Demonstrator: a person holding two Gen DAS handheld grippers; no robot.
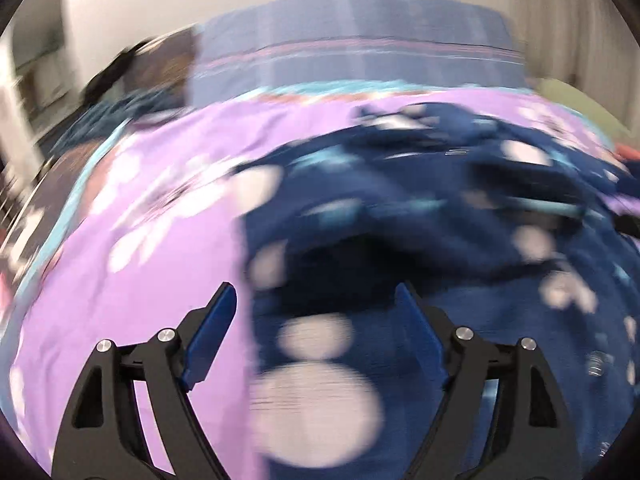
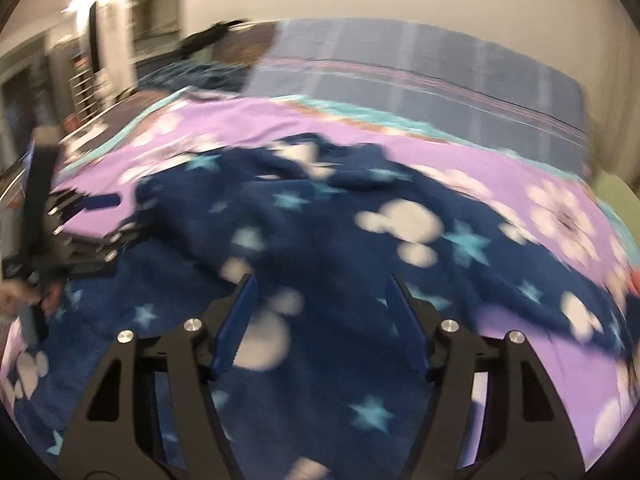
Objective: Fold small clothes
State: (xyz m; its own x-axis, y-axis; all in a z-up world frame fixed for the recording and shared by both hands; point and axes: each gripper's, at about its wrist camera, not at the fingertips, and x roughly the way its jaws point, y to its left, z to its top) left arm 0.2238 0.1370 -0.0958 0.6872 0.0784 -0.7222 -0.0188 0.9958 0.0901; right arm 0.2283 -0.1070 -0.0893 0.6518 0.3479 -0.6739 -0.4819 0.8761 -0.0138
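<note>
Both views blurred. Navy fleece garment (image 2: 320,240) with pale blobs and light-blue stars is lying crumpled on the purple flowered bedspread (image 1: 132,248) of the bed. Left tongs (image 1: 320,300) are hanging released above the garment's left edge, nothing between the blue pads (image 1: 208,340). Right tongs (image 2: 320,292) are also standing apart over the garment's middle, grasping nothing. A blue striped pillow (image 2: 420,76) is lying behind.

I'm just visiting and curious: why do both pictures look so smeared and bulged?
Left wrist view: heavy motion smear; the navy garment and purple bedsheet blur, while the left gripper stays crisp. Right wrist view: milder smear, stars readable, right gripper sharp, lamp glare top left. Both bulge from the fisheye lens.
</note>
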